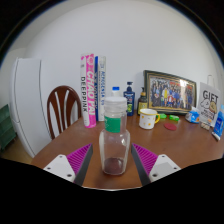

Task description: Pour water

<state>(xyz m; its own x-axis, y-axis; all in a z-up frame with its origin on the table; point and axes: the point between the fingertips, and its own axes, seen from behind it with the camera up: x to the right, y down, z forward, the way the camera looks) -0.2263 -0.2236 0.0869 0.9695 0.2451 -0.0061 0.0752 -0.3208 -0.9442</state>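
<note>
A clear plastic bottle point(114, 142) with a white cap and a green band round its neck stands upright on the brown wooden table point(60, 148). It is between the fingers of my gripper point(113, 152), which is open, and a gap shows on each side between the bottle and the magenta pads point(78, 160). The bottle looks nearly empty. Beyond the fingers to the right, a pale yellow mug point(148, 119) sits on the table.
Upright books point(93, 78) and a dark bottle point(129, 98) stand at the table's back, beside a framed photo point(170, 92). Small green and red items point(172, 122) and a printed box point(208, 106) are at the right. A wooden chair point(62, 108) stands at the left.
</note>
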